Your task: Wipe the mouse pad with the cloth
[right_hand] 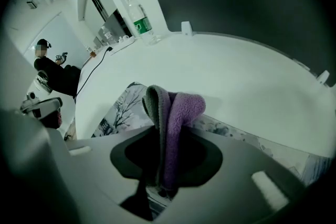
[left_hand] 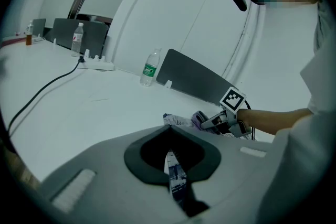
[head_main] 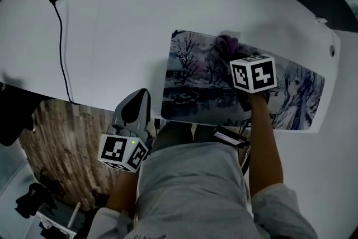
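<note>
Wiping looks to be the step in hand. The right gripper point(head_main: 234, 57) has its jaws clamped on a folded purple and grey cloth point(right_hand: 176, 113), and the fold sticks out ahead of them. In the head view the cloth sits over the far edge of the mouse pad point(head_main: 190, 84), roughly a third of the way in from its left end. Whether it is pressing on the print or just above it I cannot tell. The long printed pad lies flat on the white counter point(head_main: 123, 25), with its near edge close to the counter's near edge.

The left gripper point(head_main: 134, 112) hangs off that near edge, just beside the pad's left near corner. Its jaws are together with nothing between them.

The next move probably calls for lowering the fold firmly onto the pad and drawing it along the length in overlapping strokes. Nothing is pinning the pad, so it may creep, and the idle left jaws could steady the corner. The cloth is bunched, so only a narrow strip is likely to wipe on each pass
</note>
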A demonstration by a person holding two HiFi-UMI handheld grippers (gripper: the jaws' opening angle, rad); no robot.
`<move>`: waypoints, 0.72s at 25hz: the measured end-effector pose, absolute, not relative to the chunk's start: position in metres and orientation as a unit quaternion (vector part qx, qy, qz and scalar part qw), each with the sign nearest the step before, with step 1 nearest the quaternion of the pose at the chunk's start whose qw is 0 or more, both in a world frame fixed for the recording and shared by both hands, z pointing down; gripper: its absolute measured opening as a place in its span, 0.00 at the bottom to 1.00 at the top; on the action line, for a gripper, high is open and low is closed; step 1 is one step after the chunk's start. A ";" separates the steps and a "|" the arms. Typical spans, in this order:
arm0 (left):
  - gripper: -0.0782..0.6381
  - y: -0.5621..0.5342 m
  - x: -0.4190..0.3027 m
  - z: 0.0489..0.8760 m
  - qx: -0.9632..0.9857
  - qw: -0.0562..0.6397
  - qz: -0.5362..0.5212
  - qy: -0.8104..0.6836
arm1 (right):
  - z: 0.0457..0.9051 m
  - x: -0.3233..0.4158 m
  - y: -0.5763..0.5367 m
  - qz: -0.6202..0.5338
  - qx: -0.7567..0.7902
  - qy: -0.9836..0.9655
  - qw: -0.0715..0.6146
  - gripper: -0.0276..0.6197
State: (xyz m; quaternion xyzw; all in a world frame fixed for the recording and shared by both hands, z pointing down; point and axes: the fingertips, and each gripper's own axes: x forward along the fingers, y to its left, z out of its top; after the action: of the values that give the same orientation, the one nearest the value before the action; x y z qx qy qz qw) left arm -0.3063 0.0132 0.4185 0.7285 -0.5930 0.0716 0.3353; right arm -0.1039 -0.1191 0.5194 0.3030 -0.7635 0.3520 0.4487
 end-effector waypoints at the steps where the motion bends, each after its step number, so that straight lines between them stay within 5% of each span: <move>1: 0.13 0.015 -0.310 0.419 0.726 0.336 0.069 -0.596 | 0.520 -0.112 -0.119 0.349 0.296 -0.766 0.451 0.20; 18: 0.13 0.061 -0.376 0.418 0.658 0.344 0.047 -0.668 | 0.519 -0.236 -0.108 0.308 0.193 -0.807 0.466 0.20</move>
State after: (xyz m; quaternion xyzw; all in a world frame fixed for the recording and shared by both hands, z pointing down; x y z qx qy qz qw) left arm -0.3765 0.0609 0.4177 0.6581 -0.6681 0.0465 0.3439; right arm -0.2361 -0.1078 0.5188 0.1930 -0.8069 0.3076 0.4659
